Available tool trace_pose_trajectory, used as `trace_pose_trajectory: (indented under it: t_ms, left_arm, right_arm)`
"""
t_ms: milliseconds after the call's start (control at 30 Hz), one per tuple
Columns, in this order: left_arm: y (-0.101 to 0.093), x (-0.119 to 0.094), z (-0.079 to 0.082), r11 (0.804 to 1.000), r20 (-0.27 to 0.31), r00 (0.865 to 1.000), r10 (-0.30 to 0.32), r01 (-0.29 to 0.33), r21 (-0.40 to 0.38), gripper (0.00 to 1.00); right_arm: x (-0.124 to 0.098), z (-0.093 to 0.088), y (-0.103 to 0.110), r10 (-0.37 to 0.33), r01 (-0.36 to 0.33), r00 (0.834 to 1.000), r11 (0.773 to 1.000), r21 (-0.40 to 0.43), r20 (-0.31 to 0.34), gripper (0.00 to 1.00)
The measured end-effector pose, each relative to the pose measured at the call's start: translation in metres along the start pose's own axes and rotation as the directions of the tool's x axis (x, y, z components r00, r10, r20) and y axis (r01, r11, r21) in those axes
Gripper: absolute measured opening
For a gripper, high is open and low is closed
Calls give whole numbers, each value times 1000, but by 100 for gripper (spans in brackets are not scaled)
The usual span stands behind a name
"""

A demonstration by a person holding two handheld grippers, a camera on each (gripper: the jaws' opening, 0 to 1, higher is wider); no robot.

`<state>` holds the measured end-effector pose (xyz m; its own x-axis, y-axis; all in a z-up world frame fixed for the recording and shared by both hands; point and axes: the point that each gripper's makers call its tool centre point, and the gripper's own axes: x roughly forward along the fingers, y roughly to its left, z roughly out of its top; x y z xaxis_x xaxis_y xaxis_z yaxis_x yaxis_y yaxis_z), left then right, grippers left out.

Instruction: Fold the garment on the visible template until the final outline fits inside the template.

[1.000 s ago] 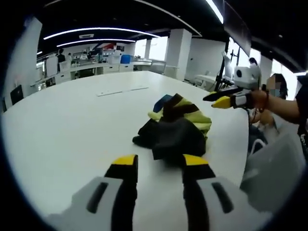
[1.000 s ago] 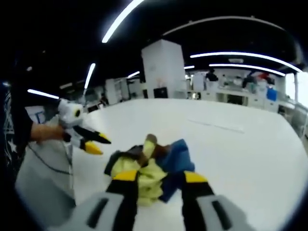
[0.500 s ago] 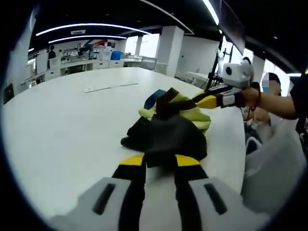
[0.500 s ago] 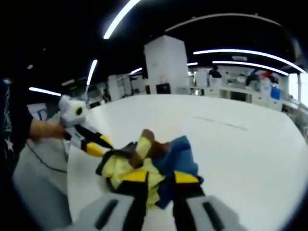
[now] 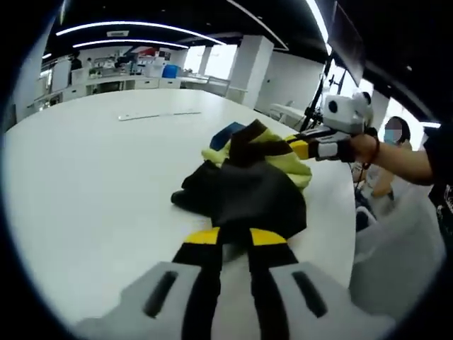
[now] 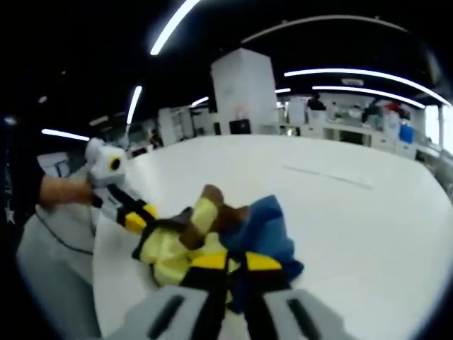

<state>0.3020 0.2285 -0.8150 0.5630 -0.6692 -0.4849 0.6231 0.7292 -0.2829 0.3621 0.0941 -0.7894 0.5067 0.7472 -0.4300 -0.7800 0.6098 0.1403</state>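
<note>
Both tongs have closed in on the crumpled garment (image 5: 248, 188) since a moment ago. Left gripper (image 5: 233, 237) is pinching its black edge, right gripper (image 6: 236, 262) its yellow-blue side, near the white table's (image 5: 92, 177) edge.

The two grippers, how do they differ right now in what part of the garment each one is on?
The left gripper is at the black part of the garment, on its near edge; the right gripper is where yellow-green meets blue. The left gripper's jaws show a narrow gap; the right gripper's look nearly together. Both have yellow-tipped black jaws and work over the white table.
</note>
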Motion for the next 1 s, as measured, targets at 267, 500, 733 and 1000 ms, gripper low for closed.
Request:
trace_pose_trajectory:
  t_ms: [267, 500, 733, 1000]
  left_arm:
    - [3, 4, -7, 1000, -16, 1000, 14, -14, 10, 0]
    - [3, -12, 7, 997, 15, 997, 70, -71, 44, 0]
    - [9, -33, 39, 990, 137, 981, 141, -139, -22, 0]
    - [12, -52, 76, 981, 190, 962, 195, -190, -46, 0]
  right_arm:
    - [0, -2, -1, -10, 10, 1000, 1000, 3, -6, 0]
    - [-8, 7, -1, -28, 28, 999, 1000, -4, 21, 0]
    - [-27, 28, -8, -57, 59, 997, 998, -38, 60, 0]
    - [-47, 54, -25, -89, 95, 993, 992, -80, 82, 0]
